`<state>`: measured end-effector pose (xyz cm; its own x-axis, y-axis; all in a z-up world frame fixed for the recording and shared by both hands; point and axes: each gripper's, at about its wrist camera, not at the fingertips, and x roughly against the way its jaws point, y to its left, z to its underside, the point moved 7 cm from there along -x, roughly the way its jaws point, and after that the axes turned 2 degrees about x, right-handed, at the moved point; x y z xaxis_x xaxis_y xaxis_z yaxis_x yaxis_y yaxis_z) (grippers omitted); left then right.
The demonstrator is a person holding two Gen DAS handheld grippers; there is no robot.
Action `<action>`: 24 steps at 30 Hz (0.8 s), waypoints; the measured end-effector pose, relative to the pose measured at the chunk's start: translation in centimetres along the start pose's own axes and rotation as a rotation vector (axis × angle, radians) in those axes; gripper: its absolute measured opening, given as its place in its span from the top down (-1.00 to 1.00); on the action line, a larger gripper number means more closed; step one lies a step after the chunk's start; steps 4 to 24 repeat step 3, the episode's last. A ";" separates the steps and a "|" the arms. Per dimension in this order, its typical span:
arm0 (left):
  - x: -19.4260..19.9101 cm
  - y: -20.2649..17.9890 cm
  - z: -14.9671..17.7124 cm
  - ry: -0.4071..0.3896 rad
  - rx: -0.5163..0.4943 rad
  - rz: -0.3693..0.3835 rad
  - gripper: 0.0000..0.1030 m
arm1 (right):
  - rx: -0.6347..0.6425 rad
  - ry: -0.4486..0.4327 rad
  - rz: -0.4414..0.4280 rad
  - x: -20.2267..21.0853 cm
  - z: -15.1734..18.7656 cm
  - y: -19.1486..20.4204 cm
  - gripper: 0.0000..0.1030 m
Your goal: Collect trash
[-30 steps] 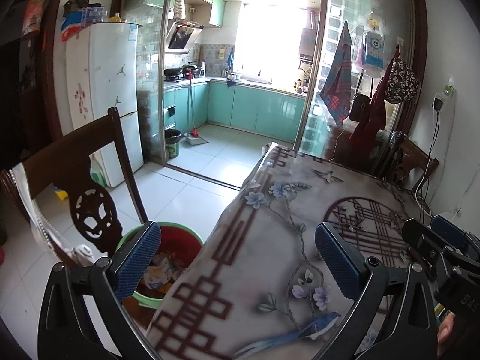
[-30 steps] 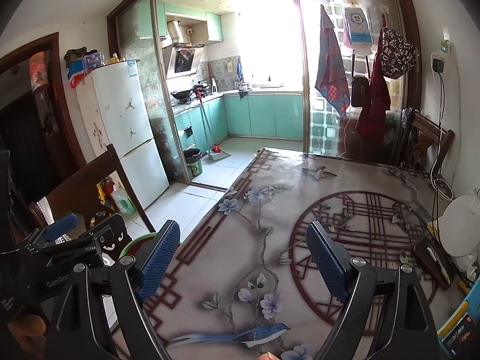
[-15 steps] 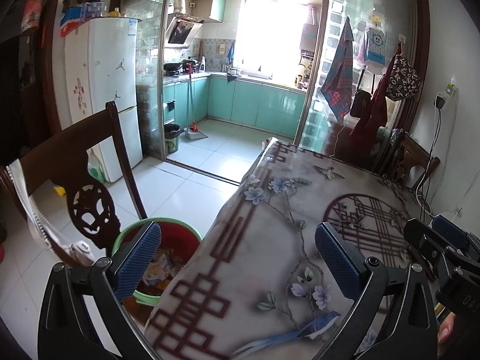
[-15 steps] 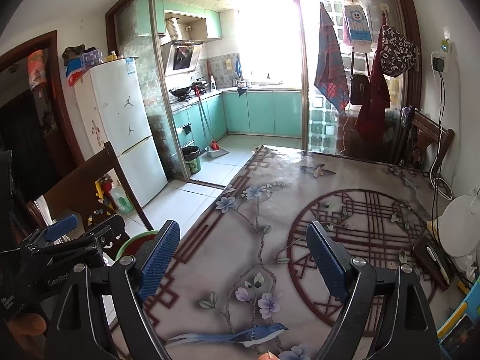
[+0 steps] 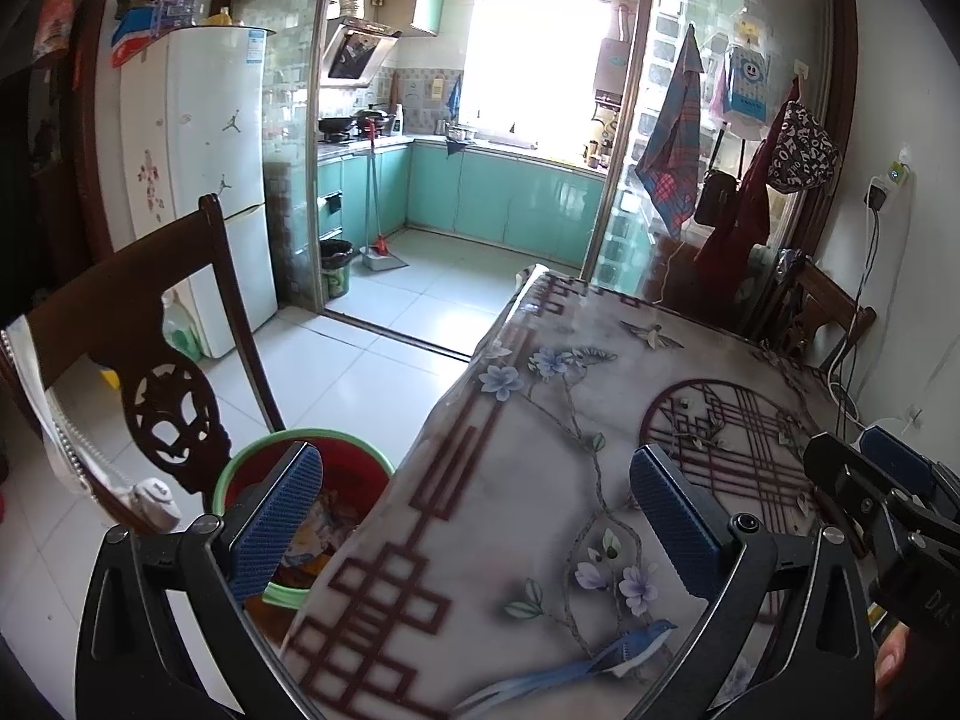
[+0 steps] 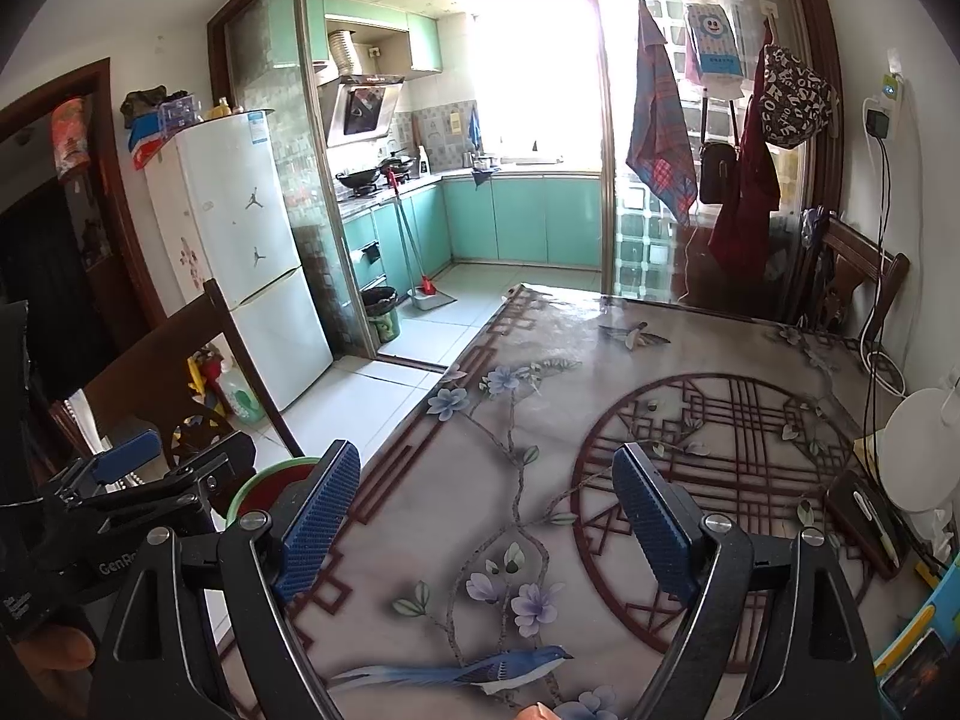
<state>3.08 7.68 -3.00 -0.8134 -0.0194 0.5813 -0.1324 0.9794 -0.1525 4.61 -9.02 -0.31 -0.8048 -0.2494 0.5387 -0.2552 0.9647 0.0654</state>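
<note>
A red bin with a green rim [image 5: 336, 450] stands on the floor at the table's left edge, with crumpled trash [image 5: 318, 531] inside. Its rim also shows in the right wrist view [image 6: 264, 477]. My left gripper [image 5: 474, 525] is open and empty, held above the table's left edge next to the bin. My right gripper [image 6: 489, 516] is open and empty, held over the flowered tablecloth [image 6: 540, 420]. Each gripper shows at the edge of the other's view. No loose trash shows on the cloth.
A dark wooden chair [image 5: 144, 312] stands left of the bin. At the table's right edge are a white round object [image 6: 924, 450], a dark case [image 6: 864, 522] and colourful packets [image 6: 924, 648]. Another chair [image 5: 822, 312] is behind the table. The kitchen doorway [image 5: 468, 192] is ahead.
Both grippers have risen and tilted slightly, so the room appears lower in both views. Both stay open and empty.
</note>
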 end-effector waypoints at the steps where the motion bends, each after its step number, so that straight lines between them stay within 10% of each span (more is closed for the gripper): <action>1: 0.0 -0.2 0.1 -0.002 0.000 0.019 -0.99 | -0.003 0.002 0.002 -0.1 0.0 -0.1 -0.68; 24: -0.4 -0.5 0.1 0.002 -0.013 0.024 -0.99 | -0.011 0.013 0.009 -0.4 0.2 -0.2 -0.68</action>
